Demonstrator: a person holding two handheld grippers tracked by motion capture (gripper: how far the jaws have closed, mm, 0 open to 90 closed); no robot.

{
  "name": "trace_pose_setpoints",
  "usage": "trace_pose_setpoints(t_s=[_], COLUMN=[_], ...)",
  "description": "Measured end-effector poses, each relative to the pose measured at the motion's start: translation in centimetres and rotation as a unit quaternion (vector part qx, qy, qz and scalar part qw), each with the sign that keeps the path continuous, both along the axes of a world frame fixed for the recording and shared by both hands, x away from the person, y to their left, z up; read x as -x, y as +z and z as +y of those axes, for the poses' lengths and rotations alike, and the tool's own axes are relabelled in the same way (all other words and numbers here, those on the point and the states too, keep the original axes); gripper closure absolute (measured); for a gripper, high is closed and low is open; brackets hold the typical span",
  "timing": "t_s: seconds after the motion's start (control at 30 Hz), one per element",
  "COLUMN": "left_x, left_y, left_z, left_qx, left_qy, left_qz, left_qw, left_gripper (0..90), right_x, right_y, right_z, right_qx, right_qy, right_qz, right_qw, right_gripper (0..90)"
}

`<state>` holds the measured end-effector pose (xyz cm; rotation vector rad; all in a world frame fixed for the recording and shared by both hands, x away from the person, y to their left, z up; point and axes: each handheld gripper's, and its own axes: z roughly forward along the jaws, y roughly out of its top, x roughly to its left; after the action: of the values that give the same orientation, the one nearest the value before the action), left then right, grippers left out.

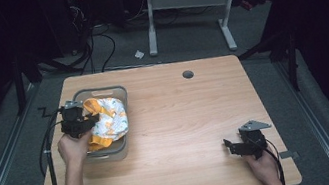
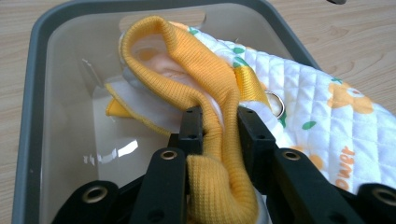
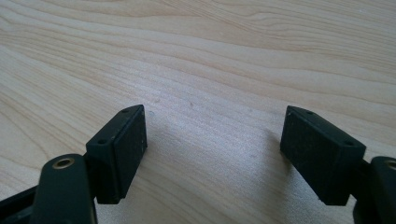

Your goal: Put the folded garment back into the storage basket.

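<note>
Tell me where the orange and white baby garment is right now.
The baby garment lies in the grey bin at the table's left in the high view, its orange ribbed edge pinched in the left gripper.

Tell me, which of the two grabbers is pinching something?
The left gripper, over the grey bin. Its fingers squeeze the orange ribbed edge of the baby garment. The right gripper rests on the table, fingers wide apart.

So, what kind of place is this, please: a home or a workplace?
Probably a lab or workshop set up for recording, not a home. A person works with handheld grippers at a plain wooden table, cables run loose over the grey floor, and a second desk on white legs stands behind in a dark room.
</note>
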<state>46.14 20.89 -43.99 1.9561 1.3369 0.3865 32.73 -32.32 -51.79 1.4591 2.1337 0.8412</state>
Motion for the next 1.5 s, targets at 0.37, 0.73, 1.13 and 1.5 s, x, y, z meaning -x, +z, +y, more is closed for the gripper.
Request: trace_pose_setpoints(t_s=[0.37,0.73,1.13,1.5], left_x=[-0.4,0.1,2.2,3.9], left_y=[-0.8,-0.3,2.1,3.0], left_z=[0.0,0.0,-0.9,-3.2], left_qx=[-0.034,-0.045,-0.028,-0.022], left_qy=[0.016,0.047,0.033,0.006], left_qz=[0.023,0.009,-0.052,-0.078], left_qw=[0.999,0.9979,0.9977,0.9967], left_gripper=[71.2,51.8,42.5,40.6], right_x=[0.0,0.0,0.0,0.0], right_y=[0.0,0.0,0.0,0.0], right_z=[0.0,0.0,0.0,0.0], right_qx=[0.0,0.0,0.0,0.0], right_qy=[-0.001,-0.001,0.0,-0.001], right_qz=[0.0,0.0,0.0,0.0], right_qw=[1.0,1.0,1.0,1.0], right_gripper=[23.2,23.2,23.2,23.2])
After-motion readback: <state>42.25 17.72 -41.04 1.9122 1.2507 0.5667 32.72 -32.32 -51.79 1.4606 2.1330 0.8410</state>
